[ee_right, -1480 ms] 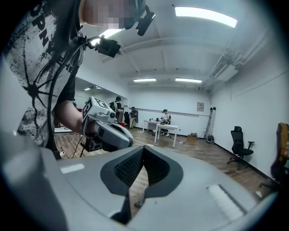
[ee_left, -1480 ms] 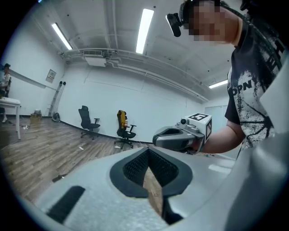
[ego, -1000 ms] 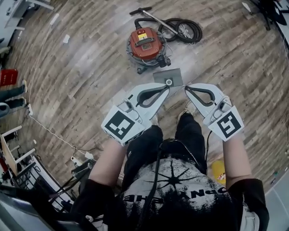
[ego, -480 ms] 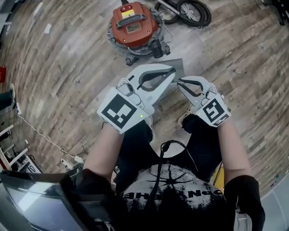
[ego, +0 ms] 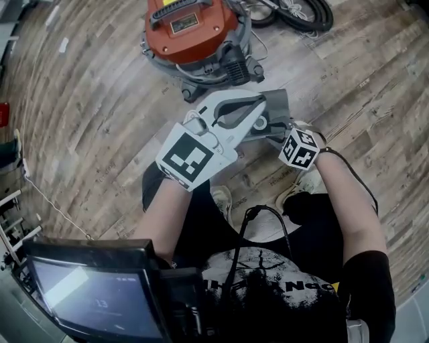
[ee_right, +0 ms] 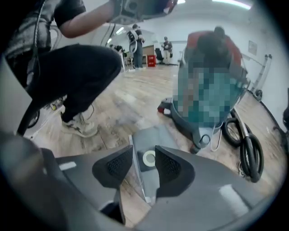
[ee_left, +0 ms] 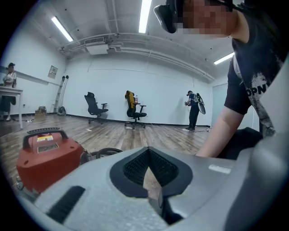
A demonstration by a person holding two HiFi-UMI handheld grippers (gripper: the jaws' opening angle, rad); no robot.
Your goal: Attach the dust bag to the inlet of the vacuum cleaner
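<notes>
Vacuum cleaner (ego: 191, 27) placement: upright on the wooden floor (ego: 80, 100), at the left of the work area, red lid up. Its inlet cannot be picked out with certainty.

Next to the right, the left gripper (ego: 260, 110) is held nearly level over the left part of the dust bag (ego: 276, 100). Its jaws are fully together with nothing between them. Judgement: it is kept closed on standby, free to steady the vacuum cleaner or the bag once lifting starts.

The dust bag lies flat on the floor just in front of the vacuum cleaner, collar ring (ee_right: 148, 158) facing up, not yet attached. This leaves the collar reachable from above.

The right gripper (ee_right: 144, 151) points steeply down over the bag. Its jaws have just been opening and stand wide apart. The collar ring shows in the gap, but the pads touch nothing, so nothing is held. Judgement: the wide opening is set to straddle the collar, probably the stiffest part and so the one best suited to being pressed onto the inlet.

The black hose (ego: 305, 13) lies coiled beyond the vacuum cleaner, clear of that path.
</notes>
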